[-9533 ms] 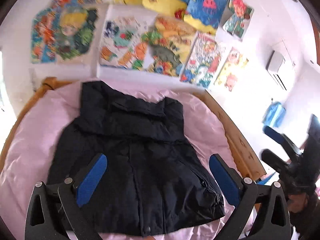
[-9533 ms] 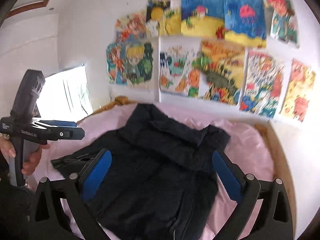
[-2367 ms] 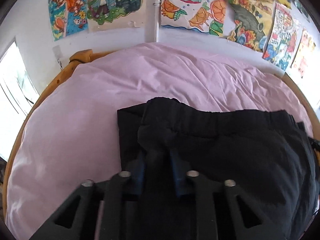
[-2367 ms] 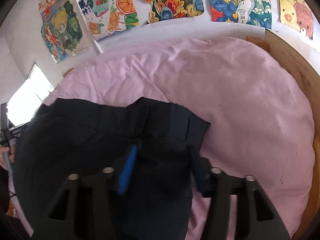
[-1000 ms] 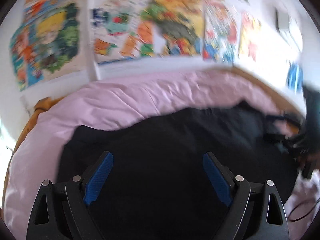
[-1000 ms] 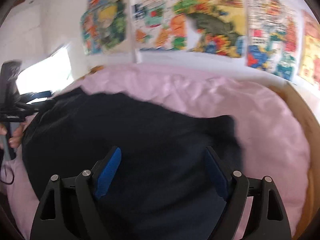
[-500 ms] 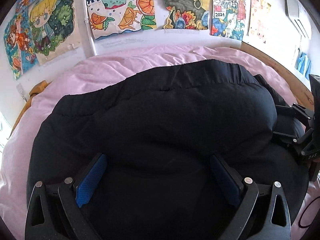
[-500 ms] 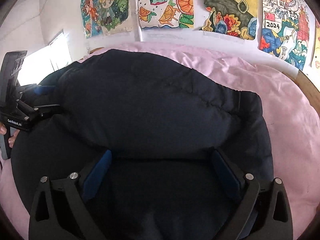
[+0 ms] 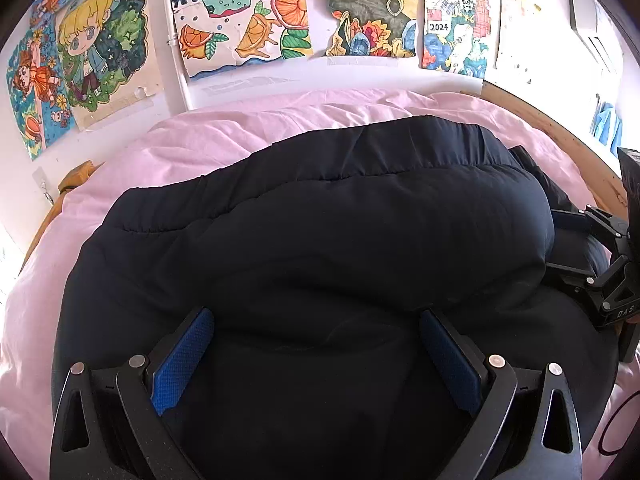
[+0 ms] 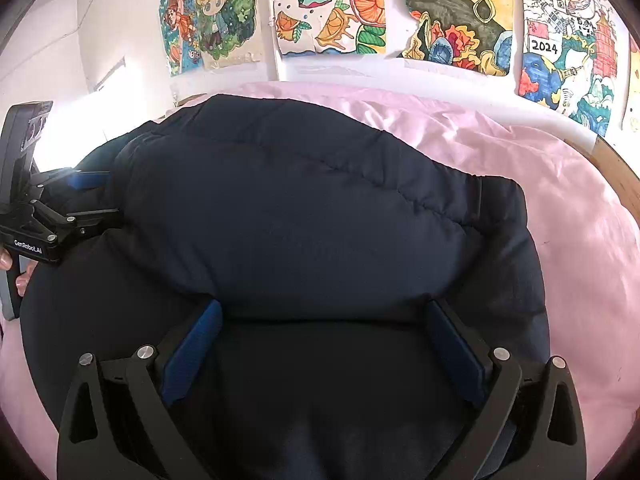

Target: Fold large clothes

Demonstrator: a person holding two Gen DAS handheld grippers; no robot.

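Note:
A dark navy padded jacket (image 9: 320,232) lies folded over on itself on the pink bed sheet (image 9: 224,140); its upper layer bulges over the lower one. It fills the right wrist view (image 10: 304,220) too. My left gripper (image 9: 316,344) is open, its blue pads wide apart just above the jacket's near part. My right gripper (image 10: 320,340) is open the same way over the jacket. Each gripper shows in the other's view: the right one at the jacket's right edge (image 9: 596,264), the left one at its left edge (image 10: 60,212).
The pink sheet (image 10: 560,200) covers a bed with a wooden frame (image 9: 532,116) along the right side. Colourful drawings (image 9: 256,20) hang on the white wall behind the bed. A bright window (image 10: 104,80) is on the left.
Both grippers let go of the jacket after folding it over and now stand open; in the last half second they moved slightly closer to the jacket, which lies still.

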